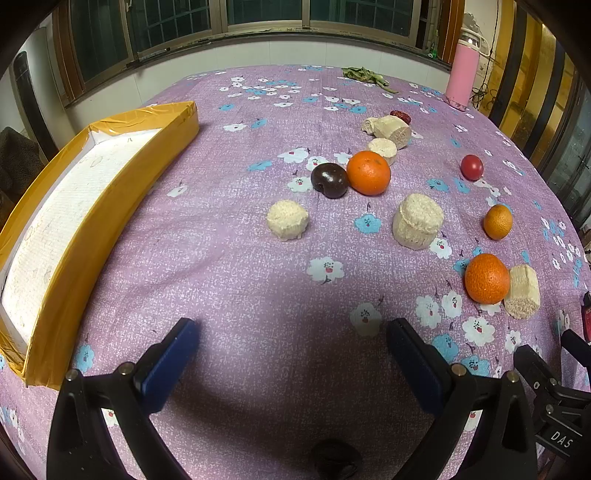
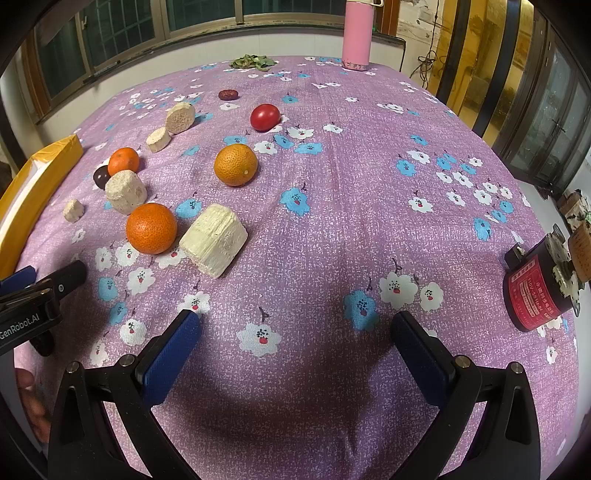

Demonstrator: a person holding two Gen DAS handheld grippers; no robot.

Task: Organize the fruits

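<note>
Fruits lie on the purple flowered cloth: three oranges [image 1: 368, 172] [image 1: 487, 278] [image 1: 498, 222], a dark plum [image 1: 329, 180], a red tomato [image 1: 471, 167] and a red date [image 1: 401, 116]. Pale cut cylinders [image 1: 287, 219] lie among them. A yellow-taped tray [image 1: 110, 206] with a white inside sits at the left. My left gripper [image 1: 291, 347] is open and empty over bare cloth. My right gripper [image 2: 295, 343] is open and empty; the near orange [image 2: 151, 228], a pale block [image 2: 214, 240], another orange [image 2: 235, 164] and the tomato [image 2: 265, 117] lie ahead to its left.
A pink bottle [image 2: 357, 33] and a heap of green leaves [image 2: 253, 61] stand at the far edge. A black and red cylinder device [image 2: 535, 291] sits at the right edge. The left gripper's body [image 2: 29, 306] shows at the left of the right wrist view.
</note>
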